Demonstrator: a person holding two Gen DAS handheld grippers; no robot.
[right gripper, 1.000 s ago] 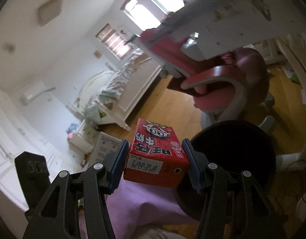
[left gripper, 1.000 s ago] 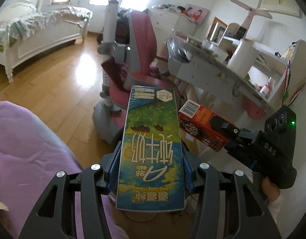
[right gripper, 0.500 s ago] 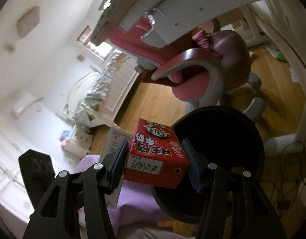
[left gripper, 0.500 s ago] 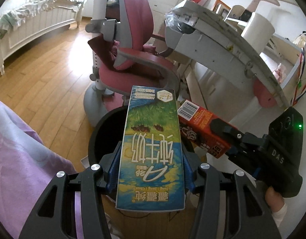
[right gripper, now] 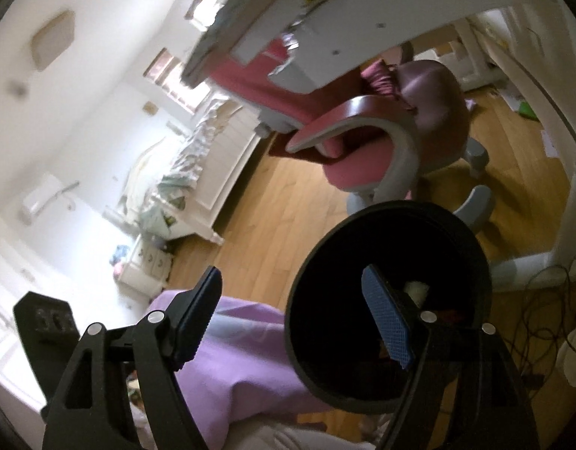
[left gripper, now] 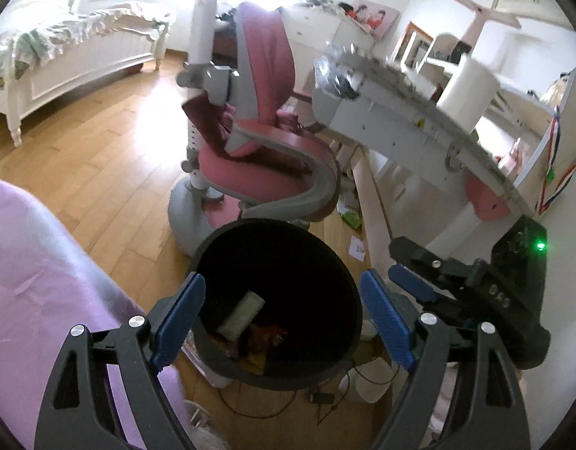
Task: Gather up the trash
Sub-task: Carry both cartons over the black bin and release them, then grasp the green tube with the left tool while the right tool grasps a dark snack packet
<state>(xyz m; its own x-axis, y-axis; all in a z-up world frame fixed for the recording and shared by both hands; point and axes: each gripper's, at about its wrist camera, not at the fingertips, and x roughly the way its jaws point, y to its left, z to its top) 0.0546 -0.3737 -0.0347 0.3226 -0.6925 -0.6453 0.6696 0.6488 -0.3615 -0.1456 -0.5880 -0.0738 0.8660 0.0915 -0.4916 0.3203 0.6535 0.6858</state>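
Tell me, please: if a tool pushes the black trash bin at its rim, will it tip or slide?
The black trash bin probably slides or tips easily: it looks like thin-walled plastic with only a few cartons at the bottom, and the wooden floor looks smooth.

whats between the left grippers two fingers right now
Nothing is held: the left gripper jaws are opening over the black bin, seen in the left wrist view.

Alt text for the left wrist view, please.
The left tool, jaws opening with nothing between them, hangs over a black bin holding cartons. The right tool is at right; a pink chair stands behind.
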